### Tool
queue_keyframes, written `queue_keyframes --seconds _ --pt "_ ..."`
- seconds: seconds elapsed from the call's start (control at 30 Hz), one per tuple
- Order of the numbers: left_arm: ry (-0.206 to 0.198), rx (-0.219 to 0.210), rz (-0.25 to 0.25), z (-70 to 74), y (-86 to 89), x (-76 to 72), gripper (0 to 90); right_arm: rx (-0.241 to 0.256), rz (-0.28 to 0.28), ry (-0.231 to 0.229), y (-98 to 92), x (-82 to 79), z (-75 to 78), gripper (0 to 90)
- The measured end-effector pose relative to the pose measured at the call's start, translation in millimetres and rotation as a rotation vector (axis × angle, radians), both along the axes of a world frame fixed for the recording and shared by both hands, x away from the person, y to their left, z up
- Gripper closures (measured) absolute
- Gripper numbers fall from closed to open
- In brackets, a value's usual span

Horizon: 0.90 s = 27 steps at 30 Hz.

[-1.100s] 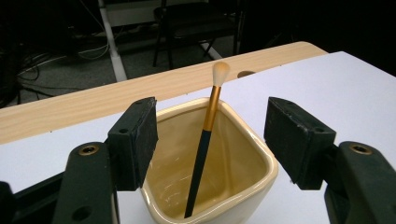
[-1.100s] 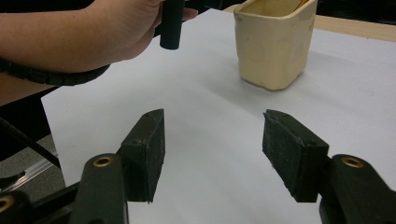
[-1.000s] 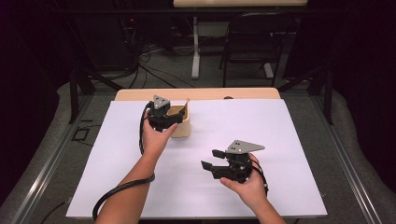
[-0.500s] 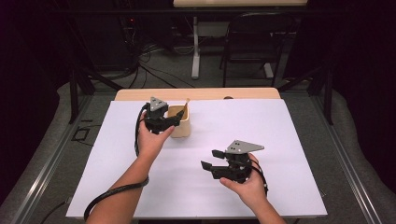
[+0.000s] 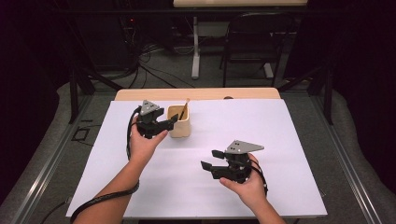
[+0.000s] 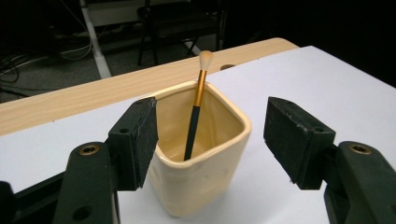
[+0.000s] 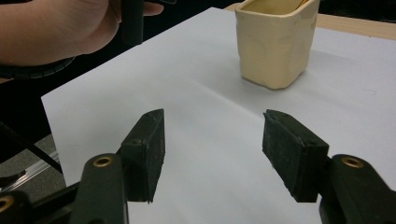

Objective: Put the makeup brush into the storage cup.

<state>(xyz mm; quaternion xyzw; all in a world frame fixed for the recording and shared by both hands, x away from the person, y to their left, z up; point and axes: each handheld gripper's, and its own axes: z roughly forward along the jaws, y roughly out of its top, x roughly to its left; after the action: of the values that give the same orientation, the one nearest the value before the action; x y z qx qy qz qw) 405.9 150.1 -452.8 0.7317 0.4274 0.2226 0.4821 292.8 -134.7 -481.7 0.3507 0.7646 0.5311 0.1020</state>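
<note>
Fingers of the left gripper (image 6: 212,135) stand wide apart, 1 pad (image 6: 142,135) beside the near-left wall of the cup (image 6: 201,154) and the other pad well clear on the cup's right; whether the left pad touches the wall I cannot tell. Fingers of the right gripper (image 7: 212,154) also stand wide, holding nothing, with bare white sheet between them.

Desk (image 5: 196,94): light wood, mostly covered by a white sheet (image 5: 261,130); a strip of wood shows along the far edge.

Left gripper (image 5: 163,122), high view: held near the far-left part of the sheet, just beside the cup (image 5: 180,122), jaws pointing toward it. Left hand (image 5: 142,142) grips it from below; cable trails back along the forearm.

Right gripper (image 5: 212,165), high view: over the near-right part of the sheet, well apart from the cup, grey 3-cornered plate on top, right hand (image 5: 247,179) behind it.

Cup: cream, squarish, open top, upright on the sheet near the far edge, left of centre. In the right gripper view it (image 7: 275,42) sits far off, beyond the jaws.

Brush (image 6: 198,102): 1, inside the cup, black handle, gold ferrule, pale tip, leaning against the far rim with the tip above it
</note>
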Motion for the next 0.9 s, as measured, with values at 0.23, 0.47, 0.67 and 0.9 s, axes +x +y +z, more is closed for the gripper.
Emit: queue_keyframes --seconds 0.23,0.47,0.67,0.9 --pt "-0.004 -0.003 -0.028 2.3 6.4 -11.0 35.2 -0.020 0.005 0.008 -0.3 -0.5 0.5 39.2" --pt "-0.005 0.003 -0.035 3.0 12.8 -18.7 35.2 -0.010 0.001 -0.002 0.3 -0.5 0.3 39.2" --pt "-0.005 -0.005 -0.037 3.2 17.2 -24.2 35.2 -0.008 0.001 -0.002 0.8 -0.6 -0.1 39.2" --pt "-0.003 -0.024 -0.044 2.1 19.9 -31.9 35.3 -0.019 0.002 0.007 0.6 -1.2 0.4 39.2"
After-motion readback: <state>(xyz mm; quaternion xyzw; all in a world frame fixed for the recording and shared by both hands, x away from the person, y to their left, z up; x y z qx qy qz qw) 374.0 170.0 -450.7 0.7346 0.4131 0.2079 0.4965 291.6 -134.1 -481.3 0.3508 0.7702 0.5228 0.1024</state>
